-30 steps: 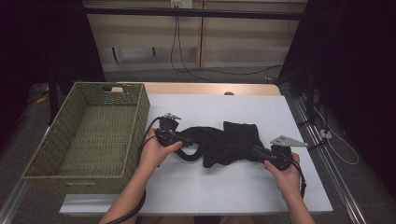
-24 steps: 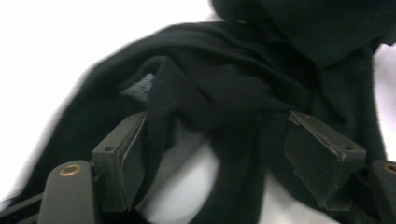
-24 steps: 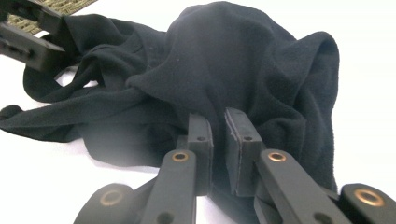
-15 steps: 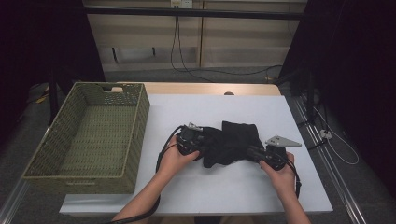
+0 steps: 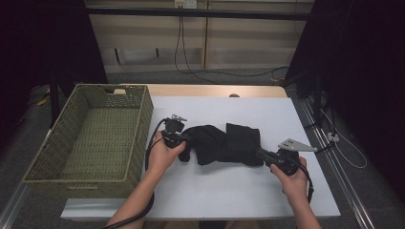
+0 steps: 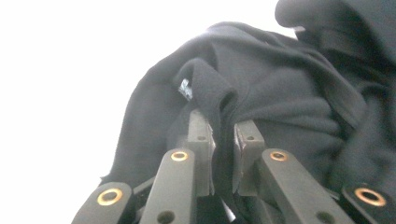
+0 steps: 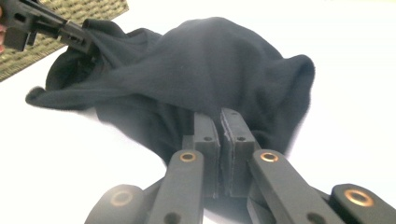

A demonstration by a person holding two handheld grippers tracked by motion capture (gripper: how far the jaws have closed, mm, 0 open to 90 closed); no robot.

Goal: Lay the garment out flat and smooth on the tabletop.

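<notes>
Since a second ago, the left gripper (image 5: pixel 184 140) has slid in from the left side of the black cloth (image 5: pixel 224 143) and its fingers (image 6: pixel 201 140) have just been closing; now they pinch a fold of that cloth between them. The right gripper (image 5: pixel 260 153) has hardly moved.

Nearest, two hands come in from the bottom of the high view, each holding a gripper low over the white tabletop (image 5: pixel 215 191). The right gripper's fingers (image 7: pixel 236 135) are pressed together on the edge of the black cloth, which bunches up just past them. So both grippers hold the cloth now, one at each end.

Just past the hands, the black cloth lies crumpled in the middle of the tabletop, between the two grippers. Farther left stands a green basket (image 5: pixel 138 124), beside the tabletop, with nothing in it.

It looks like the grabbing step is done. Next, both hands probably need to lift together and keep pinching, so the cloth does not slip, then either spread it flat or carry it left to the basket.
</notes>
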